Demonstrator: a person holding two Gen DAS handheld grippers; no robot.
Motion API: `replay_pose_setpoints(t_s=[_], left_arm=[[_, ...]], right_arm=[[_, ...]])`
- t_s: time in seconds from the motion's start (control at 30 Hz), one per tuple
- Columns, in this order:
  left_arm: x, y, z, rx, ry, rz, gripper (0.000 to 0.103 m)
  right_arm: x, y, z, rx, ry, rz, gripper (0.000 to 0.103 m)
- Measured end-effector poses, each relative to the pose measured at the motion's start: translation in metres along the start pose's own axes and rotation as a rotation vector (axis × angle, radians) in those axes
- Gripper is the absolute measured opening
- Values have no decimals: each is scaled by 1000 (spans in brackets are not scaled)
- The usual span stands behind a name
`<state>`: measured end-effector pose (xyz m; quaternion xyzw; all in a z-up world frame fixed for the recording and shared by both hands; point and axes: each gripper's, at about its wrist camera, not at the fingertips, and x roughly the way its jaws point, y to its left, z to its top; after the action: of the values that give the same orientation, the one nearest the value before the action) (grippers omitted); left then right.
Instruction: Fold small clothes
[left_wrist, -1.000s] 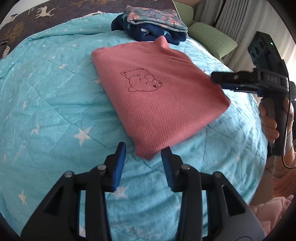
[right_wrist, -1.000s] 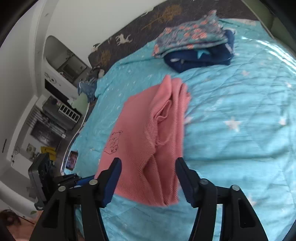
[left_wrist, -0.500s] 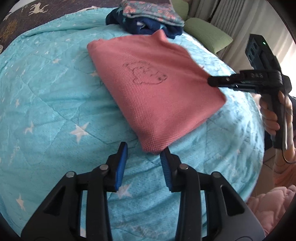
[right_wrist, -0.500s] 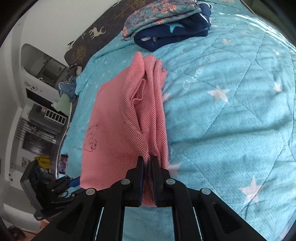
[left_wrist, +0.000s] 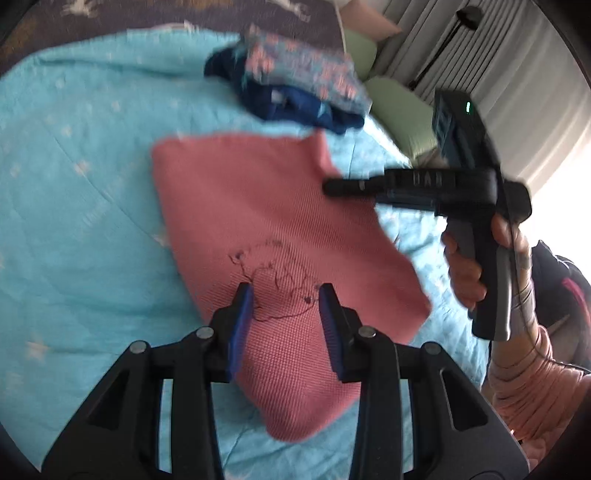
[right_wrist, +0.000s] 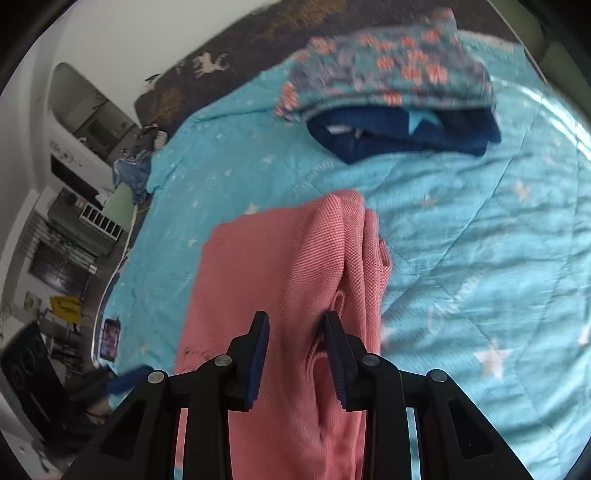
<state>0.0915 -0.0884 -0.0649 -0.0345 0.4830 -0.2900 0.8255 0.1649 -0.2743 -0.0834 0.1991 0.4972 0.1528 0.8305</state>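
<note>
While a folded pink knit garment (left_wrist: 280, 229) lies on the turquoise star-print quilt (left_wrist: 81, 206), the left gripper (left_wrist: 286, 314) and right gripper (right_wrist: 297, 341) hang over it, jaws parted, holding nothing.

We see the folded pink knit shirt (left_wrist: 280, 229) lying flat on the turquoise star-print quilt (left_wrist: 85, 206). Behind it sits a stack: the floral folded garment (right_wrist: 388, 70) on the navy folded garment (right_wrist: 406, 136). The left gripper (left_wrist: 286, 314) and the right gripper (right_wrist: 295, 343) stand over the shirt's near edges, jaws apart.
</note>
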Motion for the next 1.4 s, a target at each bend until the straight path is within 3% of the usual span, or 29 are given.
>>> replay_pose_setpoints(t_s=[0.03,0.07,0.23,0.37,0.4,0.5,0.6,0.67,0.73,0.77,0.83,0.87,0.97,1.07,1.17,1.2,1.3,1.33,1.4], left_arm=[[7,1,-2,10,9,7,38],[13,3,-6,17,9,8,38],[8,2,-10,19,-13,-18,38],[-3,0,-11,23,-8,-17,38],[-7,-3,-12,23,-3,-38,39],[-13,-11,-17,31,11,-122,39],[-11,-25,-27,70,30,-179,42],[0,-30,-34,86,56,-140,43],[10,-28,-38,74,81,-111,43],[11,-28,-39,66,77,-109,43],[7,-32,-39,82,77,-97,43],[5,-33,-38,88,77,-95,43],[0,-33,-35,85,84,-90,43],[-8,-36,-30,92,55,-99,43],[-12,-37,-27,103,37,-76,43],[-12,-35,-27,102,37,-54,43],[-6,-22,-29,64,56,49,44],[-8,-16,-30,41,56,44,44],[-13,-8,-27,9,44,22,44]], right_arm=[[5,-6,1,22,-7,-14,9],[6,-16,0,62,-12,-3,8],[6,-44,-7,139,-5,89,6],[-9,-33,-6,74,-42,51,9],[-16,-29,-8,55,-61,33,13],[-26,-17,4,0,-120,-11,14],[-18,-16,19,9,-105,56,15],[-3,-19,28,5,-71,92,15],[15,-23,33,-35,-41,0,4],[23,-30,33,-53,-47,-124,2],[23,-40,28,-55,-75,-288,4],[20,-45,25,-46,-78,-313,4],[-9,-50,13,10,-82,-138,6],[-38,-28,-2,-66,-114,-43,7],[-48,-1,-20,-154,-74,92,8],[-45,2,-26,-167,-45,86,10],[-19,-9,-40,-188,9,-130,13],[-17,-19,-45,-163,8,-141,17],[-29,-37,-51,-62,-9,-42,19]])
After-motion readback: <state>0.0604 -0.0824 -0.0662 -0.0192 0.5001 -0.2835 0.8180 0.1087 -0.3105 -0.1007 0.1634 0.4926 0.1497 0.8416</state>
